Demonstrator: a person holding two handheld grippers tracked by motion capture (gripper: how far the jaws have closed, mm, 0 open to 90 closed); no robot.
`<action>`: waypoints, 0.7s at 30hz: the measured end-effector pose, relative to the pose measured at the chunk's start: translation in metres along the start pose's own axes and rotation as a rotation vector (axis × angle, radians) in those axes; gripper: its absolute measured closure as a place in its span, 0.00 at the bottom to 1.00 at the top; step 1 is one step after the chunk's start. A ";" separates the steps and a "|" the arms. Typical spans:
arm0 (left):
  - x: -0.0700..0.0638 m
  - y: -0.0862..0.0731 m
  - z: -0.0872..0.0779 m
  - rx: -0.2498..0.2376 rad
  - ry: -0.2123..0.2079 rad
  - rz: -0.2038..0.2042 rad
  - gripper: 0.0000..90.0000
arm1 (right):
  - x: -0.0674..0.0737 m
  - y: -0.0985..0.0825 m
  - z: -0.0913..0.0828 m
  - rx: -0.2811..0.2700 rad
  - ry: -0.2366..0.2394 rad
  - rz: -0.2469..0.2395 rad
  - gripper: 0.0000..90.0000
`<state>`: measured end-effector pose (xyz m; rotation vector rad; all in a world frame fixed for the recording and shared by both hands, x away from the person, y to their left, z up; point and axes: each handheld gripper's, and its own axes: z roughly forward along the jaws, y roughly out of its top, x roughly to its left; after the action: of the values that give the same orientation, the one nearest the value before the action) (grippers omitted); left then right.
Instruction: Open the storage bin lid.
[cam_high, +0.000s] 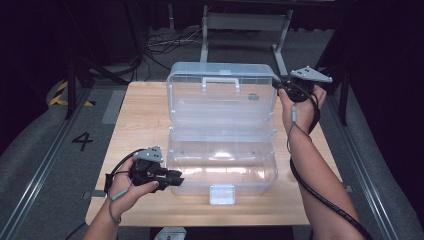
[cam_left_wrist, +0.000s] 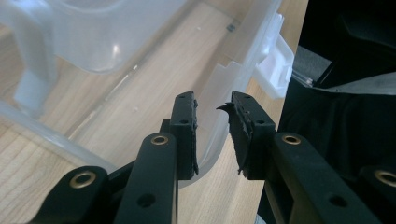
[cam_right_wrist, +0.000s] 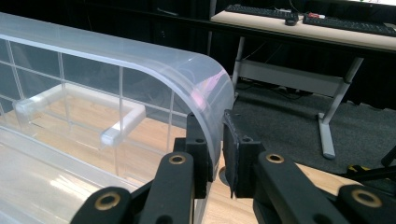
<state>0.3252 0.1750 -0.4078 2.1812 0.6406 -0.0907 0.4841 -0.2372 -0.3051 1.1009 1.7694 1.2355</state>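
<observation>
The clear box (cam_high: 222, 165) sat open on the bench (cam_high: 140, 125) — right gripper (cam_right_wrist: 215, 140) clamped its lid (cam_right_wrist: 205, 88), left gripper (cam_left_wrist: 212, 135) released astride the base wall. Next, probably, lowering the lid — slowly.

obstacle: upright lid (cam_high: 222, 92) blocks far side | free: open box base (cam_high: 222, 167) from above

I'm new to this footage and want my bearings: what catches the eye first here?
A big clear plastic box stands open mid-table, its lid raised upright behind it. The right gripper pinches the lid's upper corner edge. The left gripper straddles the box's near-left wall, jaws apart.
</observation>
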 end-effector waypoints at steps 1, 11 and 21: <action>0.000 0.000 0.001 0.008 -0.004 0.004 0.80 | 0.000 0.000 0.001 -0.001 0.001 0.000 0.90; 0.000 -0.005 0.006 0.003 -0.014 0.002 0.80 | -0.003 0.001 0.007 0.004 0.007 0.011 0.91; -0.003 -0.010 0.002 -0.042 0.006 0.010 0.85 | -0.007 0.002 0.017 0.016 0.008 0.026 0.91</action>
<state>0.3183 0.1773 -0.4153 2.1447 0.6292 -0.0648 0.5027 -0.2370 -0.3083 1.1328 1.7788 1.2452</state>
